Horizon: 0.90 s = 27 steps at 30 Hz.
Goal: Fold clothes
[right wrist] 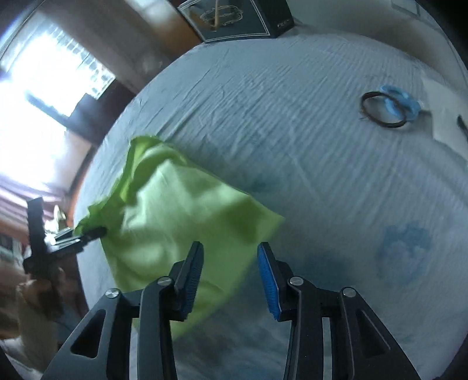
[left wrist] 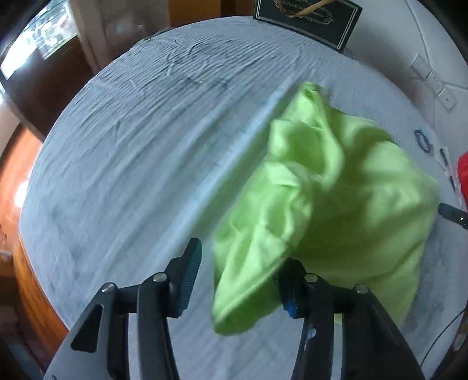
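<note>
A lime-green garment [left wrist: 336, 204] lies bunched on the pale blue sheet [left wrist: 131, 152]. In the left wrist view my left gripper [left wrist: 238, 280] has its jaws apart. A fold of the garment hangs over the right finger [left wrist: 292, 295], and a gap shows beside the left finger [left wrist: 190, 274]. From the right wrist view the garment [right wrist: 181, 222] spreads flatter, with the left gripper [right wrist: 90, 233] at its left edge. My right gripper [right wrist: 231, 277] stands open just above the garment's near corner, pinching nothing. The image is blurred.
A dark box [right wrist: 234, 17] sits at the far edge of the sheet. A black ring [right wrist: 383, 109], a blue ring [right wrist: 403, 99] and white paper [right wrist: 447, 114] lie to the right. A red thing [left wrist: 463, 175] is at the right rim. Wood edging [left wrist: 26, 263] borders the left.
</note>
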Available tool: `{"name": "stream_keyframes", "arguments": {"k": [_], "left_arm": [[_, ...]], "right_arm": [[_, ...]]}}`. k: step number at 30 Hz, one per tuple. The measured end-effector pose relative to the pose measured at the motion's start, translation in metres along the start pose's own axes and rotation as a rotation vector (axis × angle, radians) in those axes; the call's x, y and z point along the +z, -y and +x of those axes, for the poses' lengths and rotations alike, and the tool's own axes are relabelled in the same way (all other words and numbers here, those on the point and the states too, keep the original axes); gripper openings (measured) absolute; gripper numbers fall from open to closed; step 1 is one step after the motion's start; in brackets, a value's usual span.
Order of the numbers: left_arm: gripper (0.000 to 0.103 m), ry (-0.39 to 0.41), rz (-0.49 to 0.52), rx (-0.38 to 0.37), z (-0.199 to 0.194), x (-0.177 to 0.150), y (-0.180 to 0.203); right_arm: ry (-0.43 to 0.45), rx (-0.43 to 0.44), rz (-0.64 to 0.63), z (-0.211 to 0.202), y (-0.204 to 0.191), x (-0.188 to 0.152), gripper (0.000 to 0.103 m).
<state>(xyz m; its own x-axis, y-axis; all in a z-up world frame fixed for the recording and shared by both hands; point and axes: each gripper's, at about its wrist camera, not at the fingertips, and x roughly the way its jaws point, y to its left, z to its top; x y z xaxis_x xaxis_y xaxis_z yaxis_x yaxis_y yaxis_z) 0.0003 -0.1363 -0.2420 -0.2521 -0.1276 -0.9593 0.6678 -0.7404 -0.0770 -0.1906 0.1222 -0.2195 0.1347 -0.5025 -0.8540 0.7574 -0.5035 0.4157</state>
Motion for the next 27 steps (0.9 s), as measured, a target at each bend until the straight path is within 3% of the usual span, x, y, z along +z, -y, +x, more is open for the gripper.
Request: {"name": "stream_keyframes", "arguments": {"k": [1,3,4,5,8,9,12,17,18,20,22,24,26,27], "left_arm": [[0.048,-0.021,0.002,-0.008,0.002,0.006,-0.012],[0.048,-0.044,0.024,-0.020,-0.001,0.021,-0.031],[0.049,-0.043,0.048,-0.024,-0.007,0.030,-0.038],[0.058,-0.042,0.071,-0.028,-0.013,0.039,-0.045],[0.084,-0.007,0.146,-0.178,-0.033,0.074,-0.035],[0.084,0.006,0.173,-0.211,-0.035,0.085,-0.027],[0.084,0.024,0.244,-0.276,-0.029,0.116,0.004],[0.084,-0.065,0.293,-0.286,0.027,0.141,0.050],[0.081,-0.087,0.298,-0.290,0.037,0.143,0.055],[0.047,-0.116,0.320,-0.293,0.049,0.145,0.061],[0.030,-0.131,0.351,-0.309,0.055,0.142,0.064],[0.021,-0.089,0.397,-0.283,0.046,0.139,0.069],[0.017,-0.021,0.431,-0.217,0.036,0.142,0.070],[0.017,0.014,0.436,-0.173,0.033,0.145,0.069]], "right_arm": [[-0.006,-0.032,0.012,0.009,-0.006,0.001,0.025],[-0.071,-0.176,0.068,0.033,-0.014,-0.004,0.017],[-0.049,-0.197,0.109,0.031,-0.014,-0.007,0.015],[-0.026,-0.215,0.151,0.028,-0.014,-0.010,0.015],[0.082,-0.201,0.296,0.002,-0.016,-0.028,0.023],[0.115,-0.194,0.344,-0.006,-0.015,-0.035,0.029],[0.173,-0.203,0.447,-0.018,-0.013,-0.049,0.031],[0.237,-0.197,0.599,-0.020,-0.002,-0.053,0.036],[0.240,-0.195,0.610,-0.017,-0.001,-0.051,0.039],[0.245,-0.191,0.629,-0.012,0.001,-0.046,0.043],[0.239,-0.190,0.624,-0.007,0.004,-0.037,0.053],[0.224,-0.229,0.596,0.000,0.004,-0.026,0.055],[0.203,-0.289,0.560,0.008,0.000,-0.017,0.029],[0.192,-0.319,0.542,0.012,-0.002,-0.012,0.002]]}}
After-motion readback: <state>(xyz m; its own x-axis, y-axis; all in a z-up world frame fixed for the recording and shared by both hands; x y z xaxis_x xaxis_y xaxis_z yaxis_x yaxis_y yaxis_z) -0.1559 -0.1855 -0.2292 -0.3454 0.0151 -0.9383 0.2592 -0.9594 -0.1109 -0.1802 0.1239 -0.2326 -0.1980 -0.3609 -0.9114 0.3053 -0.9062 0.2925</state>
